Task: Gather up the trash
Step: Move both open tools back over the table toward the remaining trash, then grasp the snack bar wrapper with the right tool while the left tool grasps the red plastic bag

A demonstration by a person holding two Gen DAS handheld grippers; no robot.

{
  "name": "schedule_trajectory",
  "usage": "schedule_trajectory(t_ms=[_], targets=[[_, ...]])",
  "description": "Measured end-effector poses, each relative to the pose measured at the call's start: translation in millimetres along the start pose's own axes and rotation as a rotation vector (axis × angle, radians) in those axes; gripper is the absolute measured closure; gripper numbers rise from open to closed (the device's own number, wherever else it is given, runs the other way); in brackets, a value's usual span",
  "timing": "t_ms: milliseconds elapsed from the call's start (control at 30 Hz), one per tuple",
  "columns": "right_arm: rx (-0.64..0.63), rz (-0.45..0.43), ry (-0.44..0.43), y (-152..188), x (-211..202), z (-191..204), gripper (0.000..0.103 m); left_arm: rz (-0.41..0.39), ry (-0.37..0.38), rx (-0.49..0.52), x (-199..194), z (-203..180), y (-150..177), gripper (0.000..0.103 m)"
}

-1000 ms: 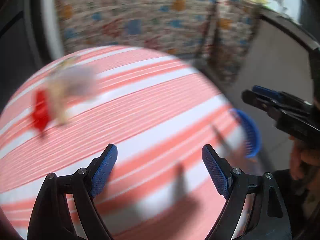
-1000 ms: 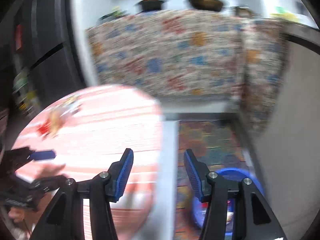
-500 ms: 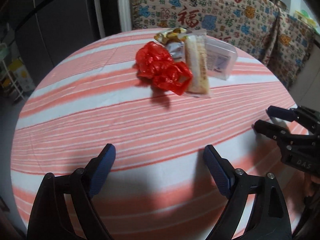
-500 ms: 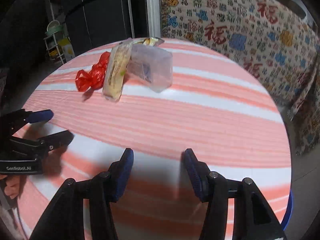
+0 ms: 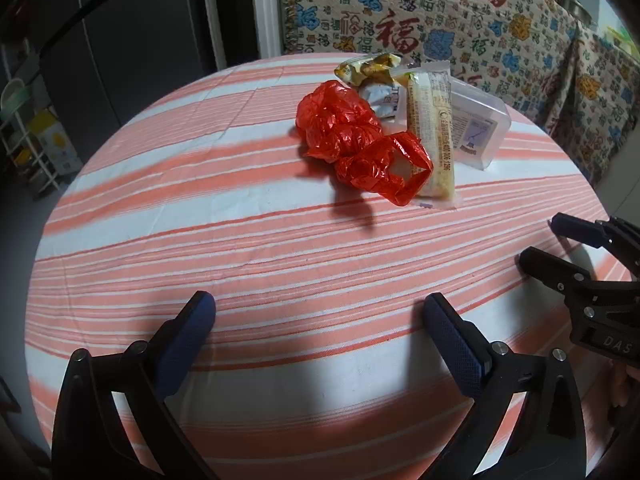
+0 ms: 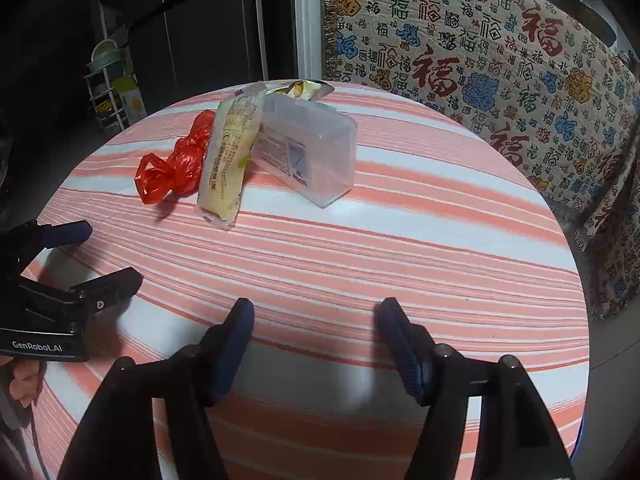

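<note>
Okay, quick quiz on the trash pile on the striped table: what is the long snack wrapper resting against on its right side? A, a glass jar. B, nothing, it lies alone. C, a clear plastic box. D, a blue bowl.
C: the long snack wrapper leans on the clear plastic box, with the red plastic bag on its other side.

Left gripper (image 5: 319, 314): black frame, blue textured pads, silver screws, white "GenRobot.AI" lettering on its side.
Right gripper (image 6: 314, 316): black frame, blue ribbed pads, silver screws behind them, "DAS" lettering.
</note>
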State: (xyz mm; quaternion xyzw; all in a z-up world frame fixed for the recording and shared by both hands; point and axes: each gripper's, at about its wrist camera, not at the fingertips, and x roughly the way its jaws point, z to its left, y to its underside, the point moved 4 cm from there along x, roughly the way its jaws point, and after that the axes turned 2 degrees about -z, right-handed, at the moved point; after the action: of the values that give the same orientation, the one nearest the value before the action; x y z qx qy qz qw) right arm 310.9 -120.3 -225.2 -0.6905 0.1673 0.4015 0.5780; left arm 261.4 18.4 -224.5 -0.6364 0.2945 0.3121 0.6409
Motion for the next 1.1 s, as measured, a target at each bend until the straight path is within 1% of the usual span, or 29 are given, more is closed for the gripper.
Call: schedule_trajectory(t_ms=[233, 333, 433, 500, 600, 667, 700, 733, 767, 800, 867, 933, 1033, 1100], targets=[[0.0, 0.002, 0.001, -3, 2, 2, 0.034, 0.0, 0.008, 0.008, -3, 2, 2, 0.0], [-0.001, 0.004, -0.002, -11, 8, 5, 0.034, 0.001, 0.001, 0.008, -7, 16, 6, 0.0], [-0.024, -0.001, -0.051, -20, 12, 18, 0.034, 0.002, -0.021, -0.024, -10, 40, 10, 0.0], [-0.044, -0.003, -0.103, -26, 16, 32, 0.034, 0.001, -0.037, -0.048, -12, 56, 13, 0.0], [-0.045, -0.009, -0.157, -43, 25, 50, 0.036, 0.001, -0.044, -0.064, -13, 64, 14, 0.0], [-0.04, -0.015, -0.163, -53, 32, 57, 0.036, 0.002, -0.049, -0.061, -13, 63, 15, 0.0], [-0.036, -0.017, -0.159, -58, 37, 60, 0.039, 0.002, -0.048, -0.063, -13, 61, 14, 0.0], [-0.031, -0.013, -0.154, -62, 41, 61, 0.046, 0.002, -0.048, -0.062, -13, 60, 14, 0.0], [-0.023, -0.014, -0.143, -65, 44, 60, 0.063, 0.002, -0.047, -0.063, -13, 60, 14, 0.0], [-0.014, -0.019, -0.149, -68, 45, 57, 0.074, 0.002, -0.047, -0.063, -13, 60, 13, 0.0], [0.003, -0.015, -0.171, -68, 44, 53, 0.075, 0.002, -0.047, -0.063, -13, 60, 14, 0.0], [0.004, -0.015, -0.175, -59, 37, 46, 0.075, 0.002, -0.046, -0.063, -13, 60, 14, 0.0], [0.01, -0.004, -0.169, -44, 23, 33, 0.075, 0.003, -0.043, -0.064, -10, 58, 9, 0.0], [0.019, 0.013, -0.16, -33, 12, 24, 0.075, 0.0, -0.022, -0.054, -9, 52, 5, 0.0]])
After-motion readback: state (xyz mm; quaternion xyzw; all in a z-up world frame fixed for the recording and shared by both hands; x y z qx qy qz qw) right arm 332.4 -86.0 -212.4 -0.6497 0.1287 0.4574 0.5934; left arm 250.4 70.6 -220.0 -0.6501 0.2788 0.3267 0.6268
